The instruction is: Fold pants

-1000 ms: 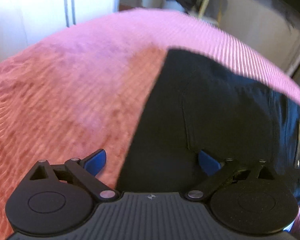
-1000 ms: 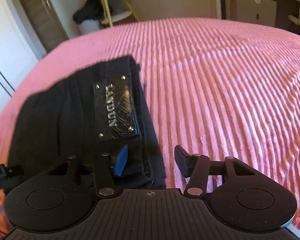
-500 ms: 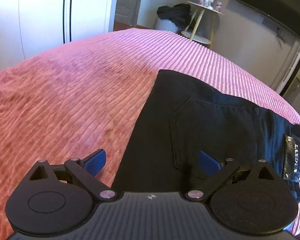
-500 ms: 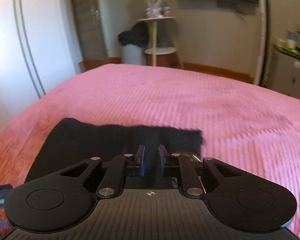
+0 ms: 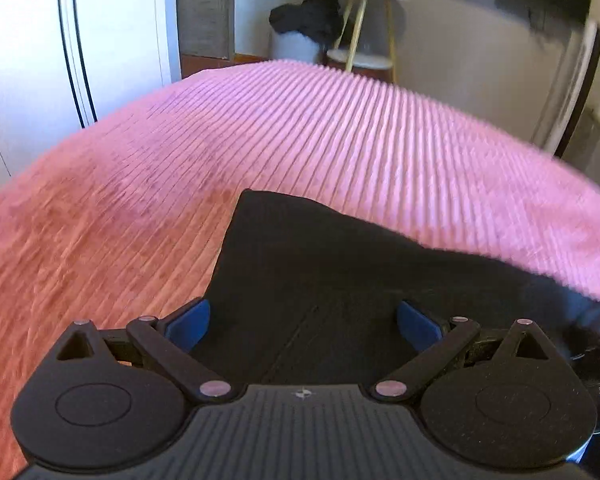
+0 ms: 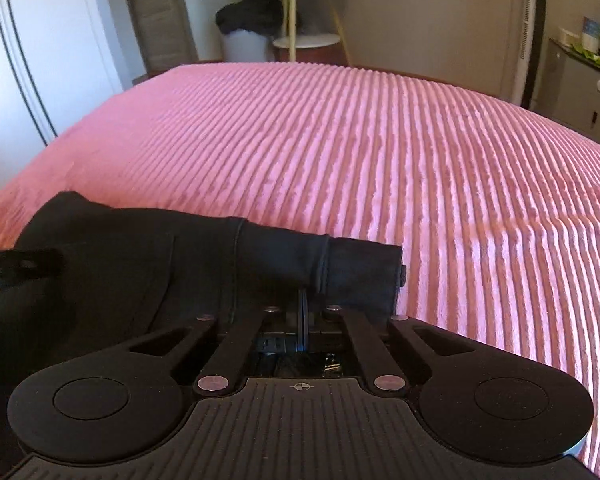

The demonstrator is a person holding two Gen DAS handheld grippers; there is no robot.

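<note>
On the pink ribbed bedspread (image 6: 380,152), near its left edge, our right gripper (image 6: 302,316) pinches the black pants (image 6: 140,272) waistband; left gripper (image 5: 303,320) gapes over them. Next, we judge, it must grip too.

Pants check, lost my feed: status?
Right tool shut on the black pants at the waistband. Left tool open over them. Pink bedspread ahead, nothing in the way.

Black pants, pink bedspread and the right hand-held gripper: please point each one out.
black pants (image 6: 140,276): right wrist view, on the lifted fabric.
pink bedspread (image 6: 380,152): right wrist view, on the bare ribbed surface.
right hand-held gripper (image 6: 302,312): right wrist view, between the fingertips shut on the pants.
</note>
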